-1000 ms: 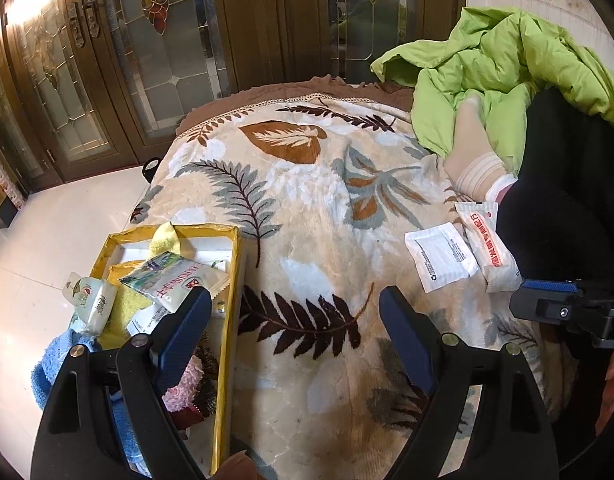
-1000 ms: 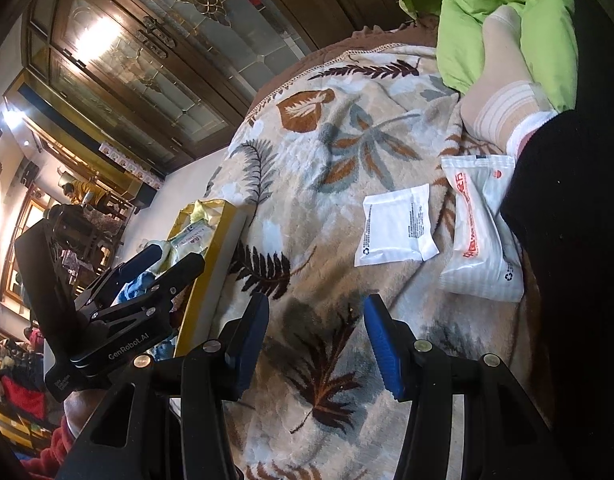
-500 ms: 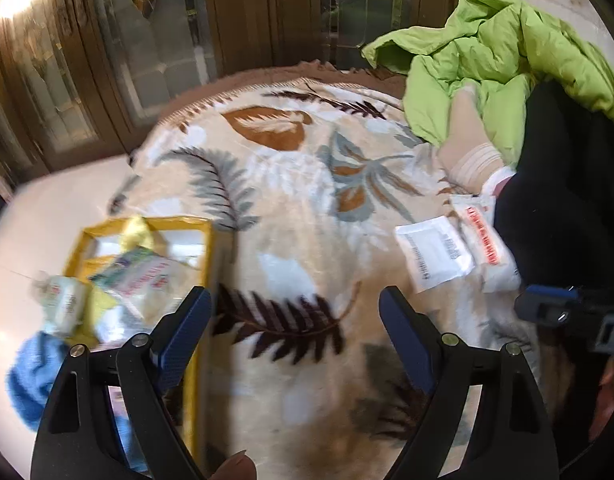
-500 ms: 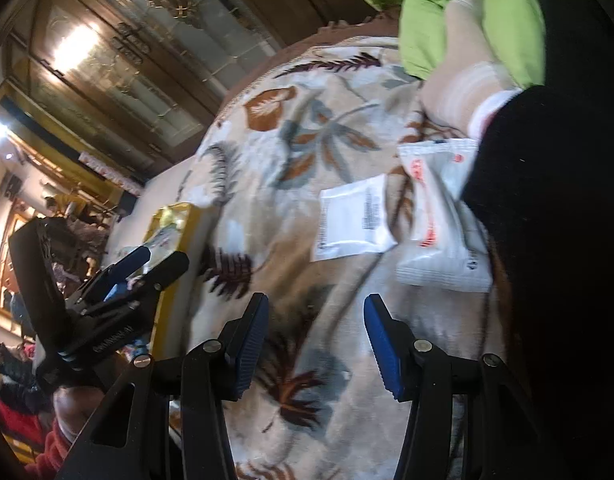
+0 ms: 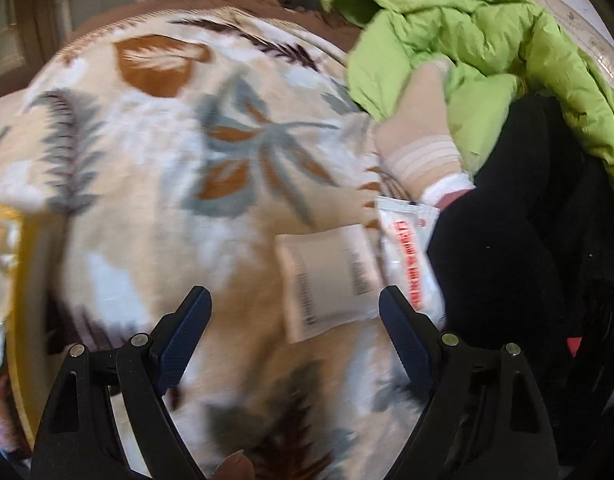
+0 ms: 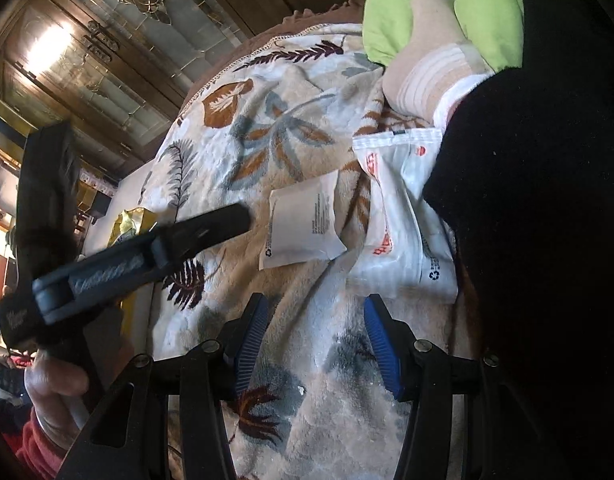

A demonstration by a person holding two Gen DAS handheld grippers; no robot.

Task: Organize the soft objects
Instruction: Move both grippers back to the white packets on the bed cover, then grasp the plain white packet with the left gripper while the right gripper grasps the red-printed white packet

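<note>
A flat white packet (image 5: pixel 327 280) (image 6: pixel 301 224) lies on the leaf-patterned blanket (image 5: pixel 167 160) (image 6: pixel 291 128). Beside it on the right lies a longer white pack with red print (image 5: pixel 411 264) (image 6: pixel 403 224), against a black garment (image 5: pixel 507 240) (image 6: pixel 547 160). My left gripper (image 5: pixel 295 316) is open, with the flat packet just ahead between its fingers' line. My right gripper (image 6: pixel 315 332) is open over bare blanket, short of both packets. The left gripper's body (image 6: pixel 139 256) shows blurred at the left of the right wrist view. A beige striped sock (image 5: pixel 423 120) (image 6: pixel 431 60) lies beyond the packets.
A yellow box (image 5: pixel 23 320) (image 6: pixel 133 220) of packets stands at the blanket's left edge. A green quilted jacket (image 5: pixel 487 48) (image 6: pixel 427 0) is heaped at the far right. Wooden glass-panelled doors (image 6: pixel 107 40) stand behind. A hand (image 6: pixel 55 384) holds the left gripper.
My left gripper has swung right and forward, from beside the yellow box toward the flat white packet. The right gripper has closed in slightly on the two packets. Both stay open.
</note>
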